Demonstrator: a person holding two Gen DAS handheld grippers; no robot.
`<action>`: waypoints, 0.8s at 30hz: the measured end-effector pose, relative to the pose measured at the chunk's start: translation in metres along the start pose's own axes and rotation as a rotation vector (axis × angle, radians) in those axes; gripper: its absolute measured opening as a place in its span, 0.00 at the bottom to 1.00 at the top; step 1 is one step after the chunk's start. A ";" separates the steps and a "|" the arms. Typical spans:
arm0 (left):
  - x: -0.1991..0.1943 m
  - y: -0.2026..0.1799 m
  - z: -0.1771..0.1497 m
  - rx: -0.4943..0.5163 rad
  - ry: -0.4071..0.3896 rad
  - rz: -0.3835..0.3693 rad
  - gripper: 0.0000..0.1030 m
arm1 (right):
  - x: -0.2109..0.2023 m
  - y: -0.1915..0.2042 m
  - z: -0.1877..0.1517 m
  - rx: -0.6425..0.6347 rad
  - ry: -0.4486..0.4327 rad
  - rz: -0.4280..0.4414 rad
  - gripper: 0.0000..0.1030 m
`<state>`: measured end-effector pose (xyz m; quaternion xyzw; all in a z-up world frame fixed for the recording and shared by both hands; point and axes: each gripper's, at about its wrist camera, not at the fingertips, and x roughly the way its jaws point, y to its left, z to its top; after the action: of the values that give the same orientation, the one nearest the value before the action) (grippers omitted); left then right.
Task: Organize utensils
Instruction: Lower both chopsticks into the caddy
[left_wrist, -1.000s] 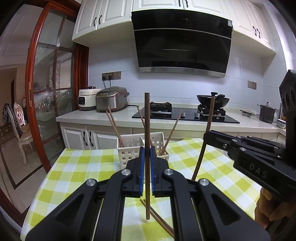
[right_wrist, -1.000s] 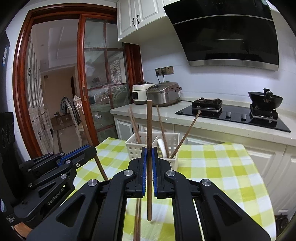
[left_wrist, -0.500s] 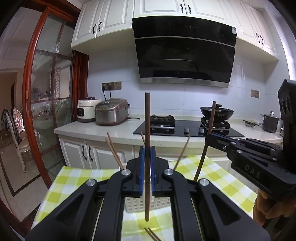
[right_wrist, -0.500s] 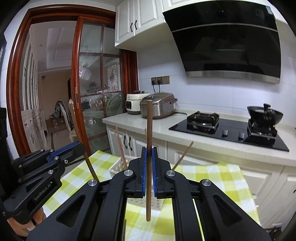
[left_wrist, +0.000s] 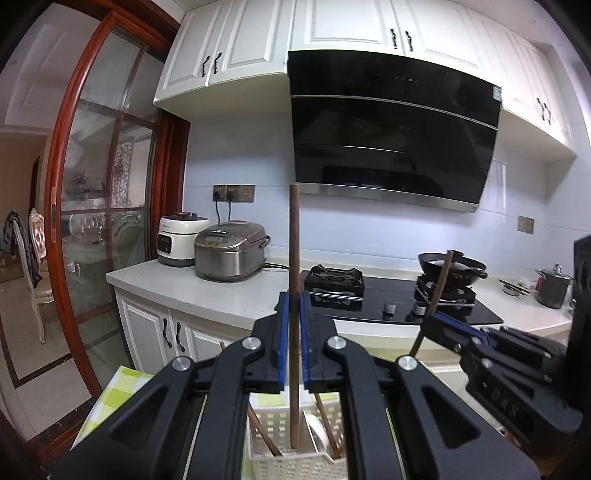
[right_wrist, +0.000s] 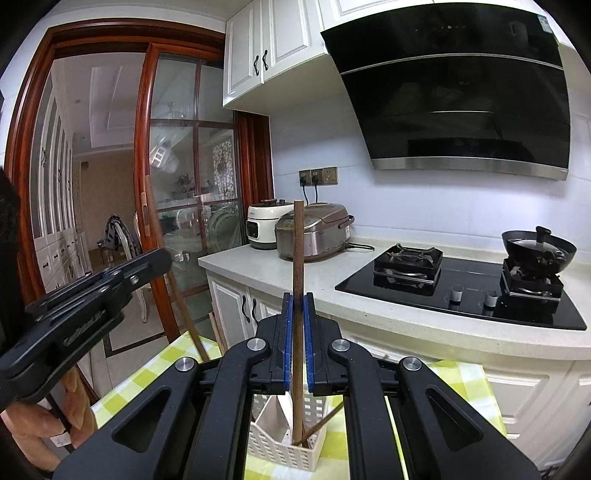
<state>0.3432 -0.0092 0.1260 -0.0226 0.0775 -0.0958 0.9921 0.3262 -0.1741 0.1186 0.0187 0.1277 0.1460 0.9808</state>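
Upright between blue rubber pads, each black plastic gripper pinches one slim, round, dark-brown wooden chopstick: the left gripper (left_wrist: 291, 325) clamps the left chopstick (left_wrist: 294, 258), the right gripper (right_wrist: 298, 325) the right chopstick (right_wrist: 297, 258). Below both stands a white perforated plastic utensil basket (right_wrist: 275, 448) holding more chopsticks, on a yellow-green checked tablecloth (right_wrist: 173, 354).

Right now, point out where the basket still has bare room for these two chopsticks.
Free: the basket's near-left compartment in the right wrist view, bordered by its outer wall and white divider. Crowded: the section right of that divider, where leaning chopsticks cross. Each gripper, left gripper and right gripper, clamps one upright chopstick above the basket.
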 end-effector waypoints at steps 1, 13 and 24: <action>0.006 0.002 0.001 -0.003 0.005 0.004 0.06 | 0.004 0.001 0.000 -0.001 0.004 0.001 0.06; 0.059 0.014 -0.045 -0.021 0.168 0.001 0.06 | 0.068 0.012 -0.033 0.002 0.180 0.037 0.06; 0.063 0.029 -0.087 -0.067 0.242 0.041 0.31 | 0.095 0.001 -0.052 0.035 0.271 0.005 0.14</action>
<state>0.3958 0.0049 0.0287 -0.0423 0.2003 -0.0748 0.9760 0.4007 -0.1451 0.0452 0.0161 0.2617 0.1476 0.9537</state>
